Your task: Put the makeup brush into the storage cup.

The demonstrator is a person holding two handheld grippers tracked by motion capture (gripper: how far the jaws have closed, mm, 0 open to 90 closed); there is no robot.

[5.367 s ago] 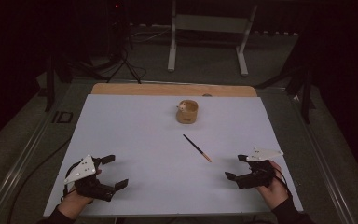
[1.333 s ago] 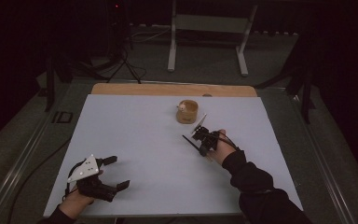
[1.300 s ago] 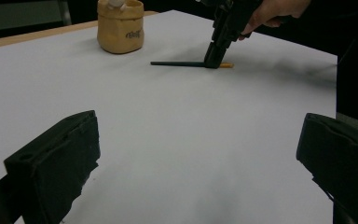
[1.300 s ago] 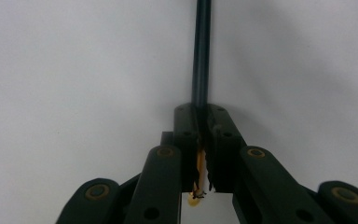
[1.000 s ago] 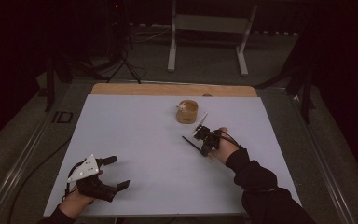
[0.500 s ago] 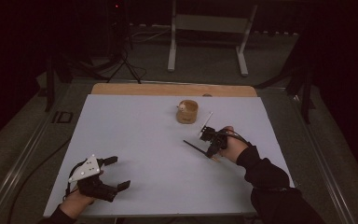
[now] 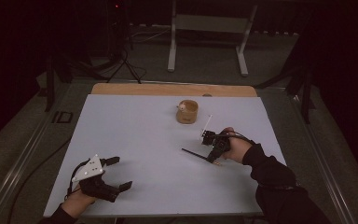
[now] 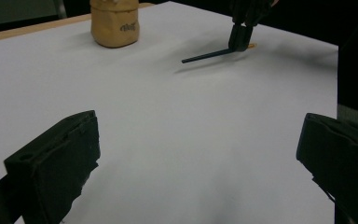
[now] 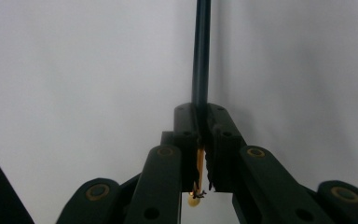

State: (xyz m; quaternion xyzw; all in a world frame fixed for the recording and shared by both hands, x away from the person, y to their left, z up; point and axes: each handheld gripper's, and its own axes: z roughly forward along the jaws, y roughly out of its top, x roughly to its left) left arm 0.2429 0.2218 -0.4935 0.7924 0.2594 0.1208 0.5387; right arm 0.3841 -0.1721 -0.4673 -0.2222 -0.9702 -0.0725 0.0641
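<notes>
Now: one brush clenched by right gripper jaws; left gripper released; one cup

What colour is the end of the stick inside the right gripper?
Orange, unlike the dark shaft of the stick; clearest in the right gripper view.

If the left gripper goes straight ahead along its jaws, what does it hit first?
Mostly bare white table. The line from the left gripper seems to run between the tan cup and the dark stick held by the right gripper; depth is unclear.
</notes>
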